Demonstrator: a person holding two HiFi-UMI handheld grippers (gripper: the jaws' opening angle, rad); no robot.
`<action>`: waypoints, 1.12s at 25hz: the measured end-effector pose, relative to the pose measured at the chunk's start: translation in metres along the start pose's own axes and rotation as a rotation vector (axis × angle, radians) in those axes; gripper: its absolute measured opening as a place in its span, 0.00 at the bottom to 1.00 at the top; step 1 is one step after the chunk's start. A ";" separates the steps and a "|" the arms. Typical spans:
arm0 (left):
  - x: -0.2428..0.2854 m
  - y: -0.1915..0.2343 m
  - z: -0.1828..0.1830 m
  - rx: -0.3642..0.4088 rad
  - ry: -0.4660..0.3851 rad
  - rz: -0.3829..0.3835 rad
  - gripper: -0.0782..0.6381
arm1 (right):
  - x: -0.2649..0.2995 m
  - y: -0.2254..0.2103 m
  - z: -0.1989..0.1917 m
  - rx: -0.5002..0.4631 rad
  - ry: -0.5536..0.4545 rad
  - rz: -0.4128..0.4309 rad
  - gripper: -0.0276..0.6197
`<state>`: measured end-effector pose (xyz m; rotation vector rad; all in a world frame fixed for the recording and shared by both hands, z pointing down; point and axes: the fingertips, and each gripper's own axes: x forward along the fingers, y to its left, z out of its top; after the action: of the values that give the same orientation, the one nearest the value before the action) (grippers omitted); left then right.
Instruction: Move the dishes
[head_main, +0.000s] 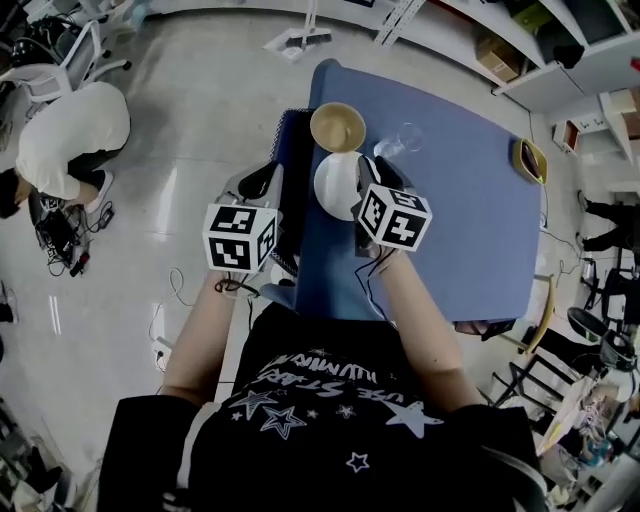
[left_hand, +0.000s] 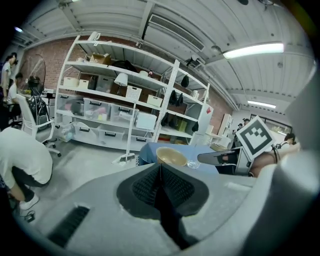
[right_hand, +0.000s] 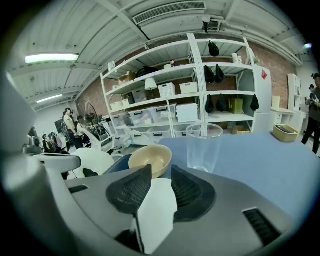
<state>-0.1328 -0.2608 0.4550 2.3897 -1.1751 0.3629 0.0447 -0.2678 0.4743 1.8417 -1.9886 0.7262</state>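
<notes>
Between the pads of my right gripper (right_hand: 159, 172) I am pinching the near-right rim of a white plate (right_hand: 155, 210). The plate's edge is sitting squarely in the gap, with both ribbed pads bearing on it. From the head view, the plate is lying flat at the near-left part of the blue table (right_hand: 250, 155), and the gripper is reaching in over it from my side.

My left gripper (left_hand: 160, 167) is carrying nothing. Its two dark pads are pressing flat against each other with nothing in the seam. It is hovering just off the table's left edge, beside the right gripper and over the pale floor (head_main: 190, 120).

Just beyond the plate, a tan bowl (right_hand: 150, 157) is standing upright and looking empty. It is close to the plate's far rim, though I cannot tell whether they are touching. Right of the bowl, a clear glass (right_hand: 204, 145) is standing upright on the blue surface, near the bowl but apart from it. A small yellowish container (head_main: 528, 160) is sitting at the table's far right corner, well away from the other dishes.

Off to the left, a person in a white top (head_main: 70, 140) is crouching on the floor. White shelving (right_hand: 200, 90) loaded with bins and boxes is lining the brick wall behind the table.
</notes>
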 end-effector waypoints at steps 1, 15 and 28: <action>-0.005 -0.003 -0.001 -0.002 -0.002 0.006 0.14 | -0.004 0.001 -0.001 -0.007 0.001 0.012 0.23; -0.047 -0.087 -0.022 -0.013 -0.033 0.108 0.14 | -0.078 -0.022 -0.010 -0.045 -0.042 0.194 0.05; -0.075 -0.177 -0.053 -0.018 -0.080 0.177 0.14 | -0.157 -0.060 -0.032 -0.152 -0.085 0.320 0.05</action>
<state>-0.0388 -0.0889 0.4201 2.3107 -1.4250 0.3135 0.1173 -0.1227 0.4203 1.5096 -2.3553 0.5687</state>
